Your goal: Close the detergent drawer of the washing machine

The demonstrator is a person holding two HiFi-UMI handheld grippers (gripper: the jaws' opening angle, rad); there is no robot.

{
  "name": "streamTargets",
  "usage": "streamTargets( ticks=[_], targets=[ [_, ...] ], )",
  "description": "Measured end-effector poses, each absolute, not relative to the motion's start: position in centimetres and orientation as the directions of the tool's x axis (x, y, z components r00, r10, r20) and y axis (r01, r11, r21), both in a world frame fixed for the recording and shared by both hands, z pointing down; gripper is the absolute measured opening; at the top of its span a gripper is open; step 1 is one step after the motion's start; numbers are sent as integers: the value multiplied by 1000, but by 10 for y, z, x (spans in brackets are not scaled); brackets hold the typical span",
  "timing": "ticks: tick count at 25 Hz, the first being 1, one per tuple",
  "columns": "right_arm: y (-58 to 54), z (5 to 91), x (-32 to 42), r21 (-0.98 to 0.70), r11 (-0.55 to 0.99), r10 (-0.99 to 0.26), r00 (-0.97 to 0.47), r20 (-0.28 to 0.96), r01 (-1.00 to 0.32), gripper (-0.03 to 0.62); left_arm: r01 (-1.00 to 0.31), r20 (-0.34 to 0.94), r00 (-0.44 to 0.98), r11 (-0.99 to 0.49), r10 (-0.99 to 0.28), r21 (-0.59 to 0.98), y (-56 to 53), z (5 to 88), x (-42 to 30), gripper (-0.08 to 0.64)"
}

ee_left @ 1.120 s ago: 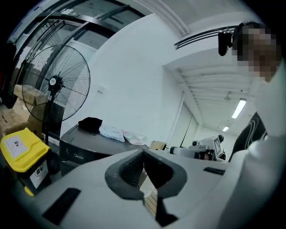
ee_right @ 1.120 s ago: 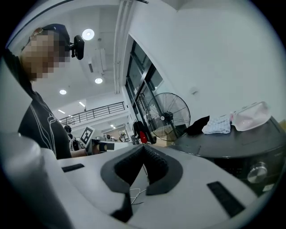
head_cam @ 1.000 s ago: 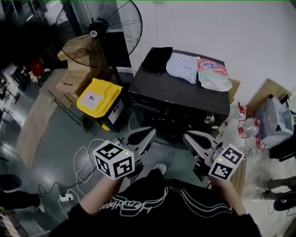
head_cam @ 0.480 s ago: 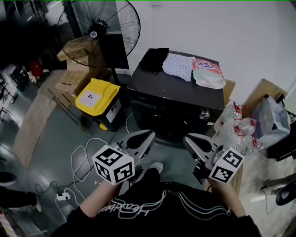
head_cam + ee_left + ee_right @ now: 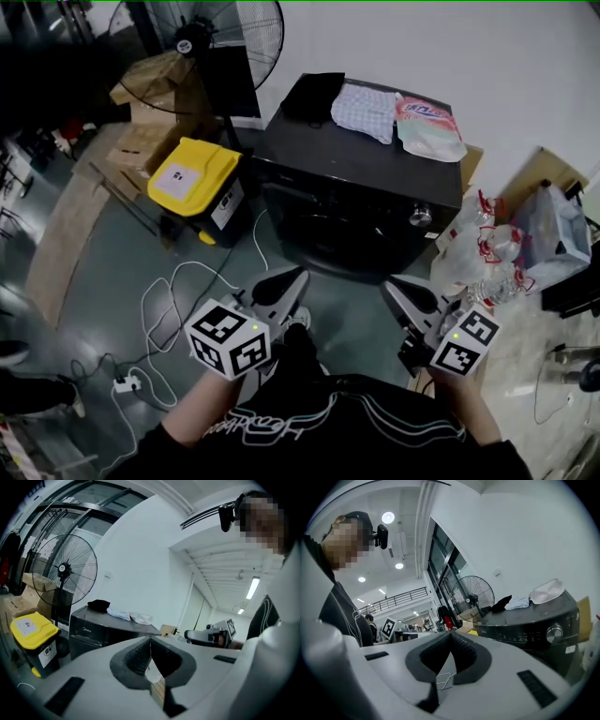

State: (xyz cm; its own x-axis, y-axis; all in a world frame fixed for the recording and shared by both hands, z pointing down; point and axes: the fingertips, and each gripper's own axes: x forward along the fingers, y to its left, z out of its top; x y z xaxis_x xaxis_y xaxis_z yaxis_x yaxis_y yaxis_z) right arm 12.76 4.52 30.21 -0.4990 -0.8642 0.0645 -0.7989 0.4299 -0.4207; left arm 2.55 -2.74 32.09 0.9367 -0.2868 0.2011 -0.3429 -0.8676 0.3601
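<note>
On washing machine [image 5: 89, 630] front: "Midea" | left claw [image 5: 150, 641] closed | right claw [image 5: 450, 633] closed

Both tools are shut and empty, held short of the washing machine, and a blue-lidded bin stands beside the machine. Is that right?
No. The bin beside the washing machine has a yellow lid, not blue, as the head view shows. The rest stands.

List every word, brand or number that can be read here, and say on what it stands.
"Midea": front of the washing machine, small but legible.
Blue print on the pink bag: too blurred to read.
Label on the yellow bin: too small to read.
</note>
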Motion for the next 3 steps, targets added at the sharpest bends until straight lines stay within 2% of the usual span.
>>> streamTargets(
  ticks=[3],
  targets=[
    [43, 313, 133, -426, 414, -869, -488, 78, -805, 26, -367, 208, 928, -858, -309, 360, -34, 332, 21, 23]
  ],
)
